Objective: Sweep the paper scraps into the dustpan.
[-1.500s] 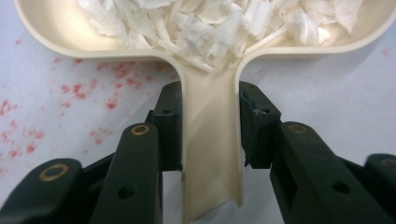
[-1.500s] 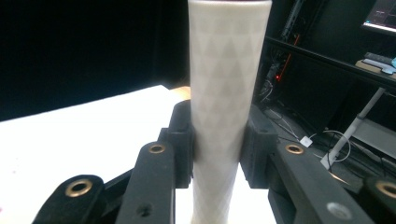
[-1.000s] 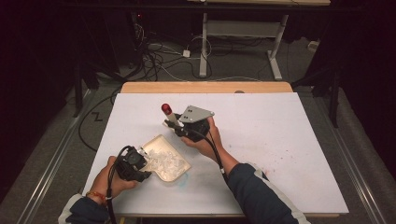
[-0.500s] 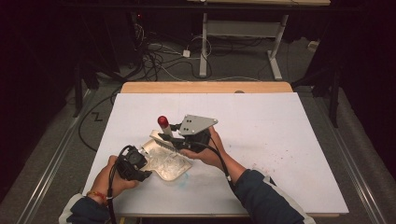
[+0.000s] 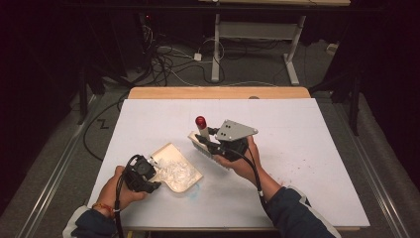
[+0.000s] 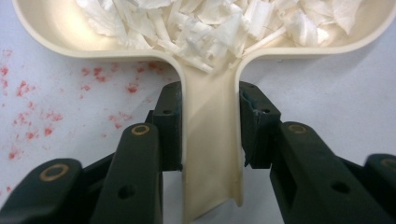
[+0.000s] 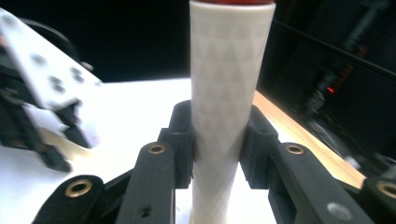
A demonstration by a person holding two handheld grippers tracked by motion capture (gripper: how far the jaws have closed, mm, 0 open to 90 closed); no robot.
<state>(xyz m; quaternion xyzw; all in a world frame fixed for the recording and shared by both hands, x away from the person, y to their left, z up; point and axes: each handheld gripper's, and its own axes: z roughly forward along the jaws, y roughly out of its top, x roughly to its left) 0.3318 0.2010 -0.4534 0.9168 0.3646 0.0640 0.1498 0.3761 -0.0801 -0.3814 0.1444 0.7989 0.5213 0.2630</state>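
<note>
Left gripper [image 6: 210, 135]: both pads clamped on the flat handle of the cream dustpan [image 6: 212, 154], one on each long edge. Handle runs straight out between the fingers [image 6: 168, 126]; the pan widens just past the fingertips and lies on the white table [image 5: 307, 148]. White paper scraps [image 6: 219, 23] heaped in the pan, just beyond the tips. Red specks [image 6: 32, 116] on the table beside the left-hand finger.

Right gripper [image 7: 217, 140]: pads pressed on the white handle of a brush [image 7: 231, 84], which stands up between the fingers and rises well past them to a red cap. In the high view the brush [image 5: 202, 133] is off the table, its head apart from the dustpan [image 5: 176, 168].
</note>
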